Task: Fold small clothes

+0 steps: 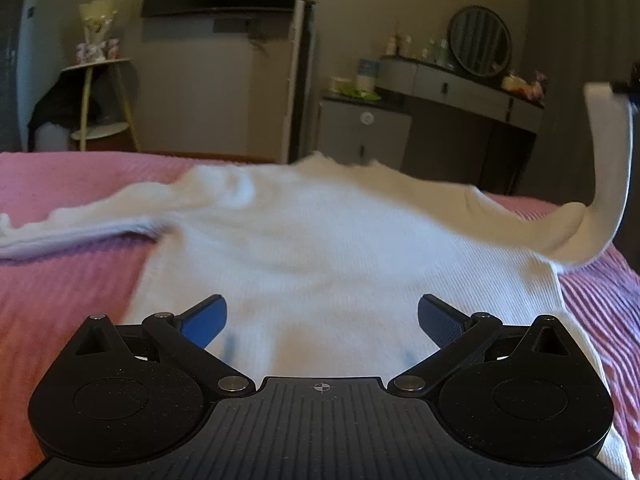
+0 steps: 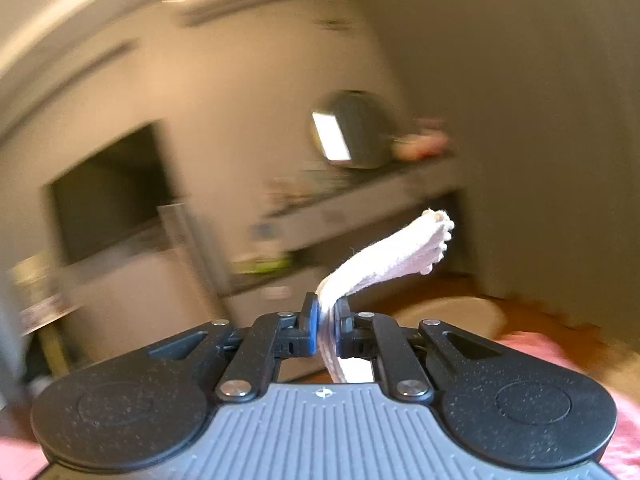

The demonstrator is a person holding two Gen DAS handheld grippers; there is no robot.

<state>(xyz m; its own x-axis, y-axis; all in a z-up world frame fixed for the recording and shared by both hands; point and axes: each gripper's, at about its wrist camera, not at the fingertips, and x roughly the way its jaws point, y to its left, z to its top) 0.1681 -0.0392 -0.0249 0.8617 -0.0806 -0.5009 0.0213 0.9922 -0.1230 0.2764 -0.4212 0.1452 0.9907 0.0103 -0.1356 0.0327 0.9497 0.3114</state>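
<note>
Sweater fabric, one white knit, lies spread on the pink bedspread with our left gripper hovering over its hem, jaws wide apart and holding nothing. Our right gripper is clamped tight on the cuff of the right sleeve, lifted high beside the bed. To fold it well, we judge we should carry that sleeve across the chest, keeping it taut and flat. We count two sleeves; the left sleeve lies outstretched.
</note>
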